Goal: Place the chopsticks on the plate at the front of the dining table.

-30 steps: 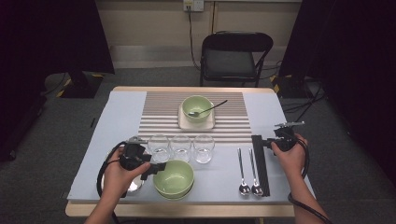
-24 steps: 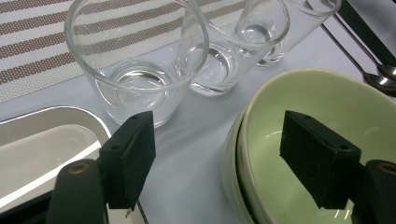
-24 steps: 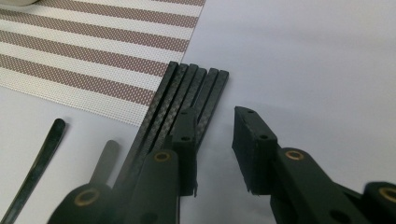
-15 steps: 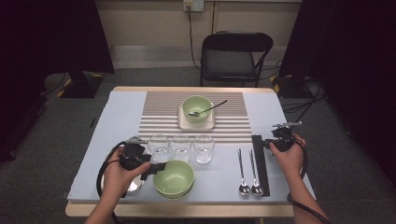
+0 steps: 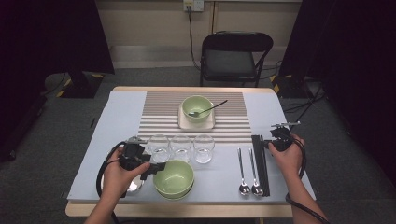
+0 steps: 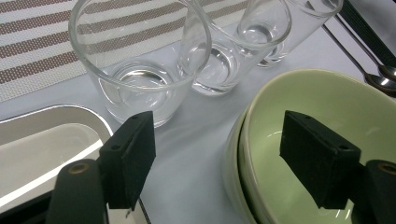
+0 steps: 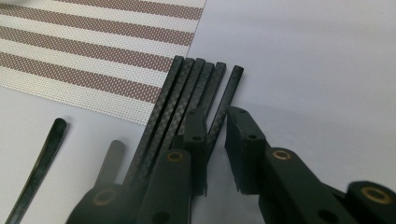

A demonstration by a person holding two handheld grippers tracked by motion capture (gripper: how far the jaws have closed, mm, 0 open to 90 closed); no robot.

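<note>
The right tongs have just been narrowing around the outermost of the black chopsticks lying beside the spoons on the tabletop, pads not yet pressing. Best to isolate that one stick and squeeze squarely. The left tongs gape over the green bowl's rim.

In the right gripper view, the black carbon-weave chopsticks run under the jaws, so their lower lengths are hidden; whether the pads pinch the outermost stick is unclear.
</note>
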